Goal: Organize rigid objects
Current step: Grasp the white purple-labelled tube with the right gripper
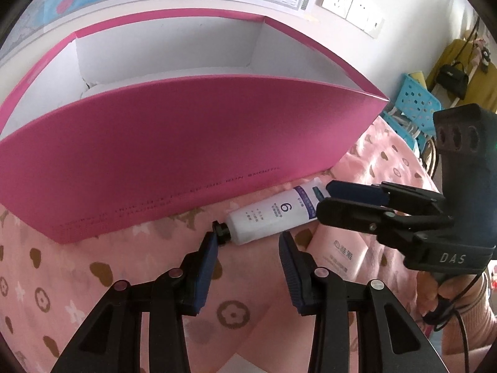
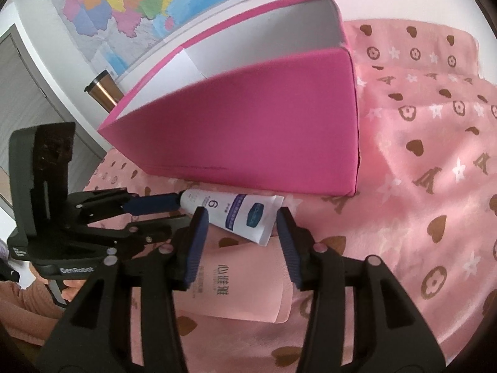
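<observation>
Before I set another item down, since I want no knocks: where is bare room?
Free: the patterned cloth right of the pink box, and the box's visible white inside. Crowded: the strip along the box front, where the white tube, pink packet and both grippers sit.

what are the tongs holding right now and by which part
Left tongs hold nothing. Right tongs straddle the tube's crimped end as it lies on the cloth; whether they pinch it cannot be told.
</observation>
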`<state>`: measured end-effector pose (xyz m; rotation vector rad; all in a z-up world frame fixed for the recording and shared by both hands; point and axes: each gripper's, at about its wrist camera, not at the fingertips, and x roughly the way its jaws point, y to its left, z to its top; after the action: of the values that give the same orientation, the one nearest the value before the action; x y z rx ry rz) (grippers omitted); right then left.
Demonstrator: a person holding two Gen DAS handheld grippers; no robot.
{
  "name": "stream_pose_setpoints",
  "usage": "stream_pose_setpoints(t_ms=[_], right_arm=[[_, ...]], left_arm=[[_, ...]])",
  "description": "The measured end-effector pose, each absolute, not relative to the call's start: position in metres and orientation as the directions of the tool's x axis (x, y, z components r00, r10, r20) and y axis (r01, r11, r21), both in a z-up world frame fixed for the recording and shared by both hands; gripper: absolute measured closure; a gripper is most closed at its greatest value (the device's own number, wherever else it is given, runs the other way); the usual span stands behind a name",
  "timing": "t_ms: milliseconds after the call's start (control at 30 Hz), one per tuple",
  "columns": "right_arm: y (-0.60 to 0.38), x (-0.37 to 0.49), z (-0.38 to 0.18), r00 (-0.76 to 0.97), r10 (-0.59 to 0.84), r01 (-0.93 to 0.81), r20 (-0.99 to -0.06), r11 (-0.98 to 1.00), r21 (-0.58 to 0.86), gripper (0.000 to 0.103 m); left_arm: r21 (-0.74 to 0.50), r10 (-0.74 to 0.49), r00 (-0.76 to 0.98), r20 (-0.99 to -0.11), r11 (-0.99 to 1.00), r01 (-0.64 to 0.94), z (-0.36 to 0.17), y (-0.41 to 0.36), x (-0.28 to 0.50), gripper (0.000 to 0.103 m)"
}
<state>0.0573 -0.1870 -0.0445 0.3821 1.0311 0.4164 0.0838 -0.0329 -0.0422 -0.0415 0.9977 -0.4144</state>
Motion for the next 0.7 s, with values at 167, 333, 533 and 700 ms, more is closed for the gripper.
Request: stream_pose_setpoints(t_ms=[167, 333, 533, 700], right_arm=[[-0.184, 0.052, -0.035, 0.466, 0.497, -0.167, -0.732, 0.862, 0.479, 0.054], [-0.183, 0.045, -0.026, 0.478, 0.498, -0.179, -0.723, 0.862, 0.475, 0.054], [-0.182, 0.036, -0.012, 0.495, 0.501, -0.198, -0.71, 0.861, 0.469, 0.054], [-0.182, 0.034, -0.002, 0.506, 0.502, -0.204, -0.702, 0.86, 0.468, 0.054]], left_arm=[[-0.225, -0.361, 0.478, -0.801, 0.921, 0.319, -0.038, -0.032, 0.076, 0.063], [-0.228, -0.368, 0.492, -0.789, 0.919, 0.322, -0.031, -0.031, 0.069, 0.063], [-0.206, -0.358, 0.52, -0.776, 0.922, 0.327, -0.02, -0.03, 0.061, 0.063], [-0.216, -0.371, 0.533, -0.761, 0.919, 0.33, -0.012, -0.029, 0.057, 0.063]])
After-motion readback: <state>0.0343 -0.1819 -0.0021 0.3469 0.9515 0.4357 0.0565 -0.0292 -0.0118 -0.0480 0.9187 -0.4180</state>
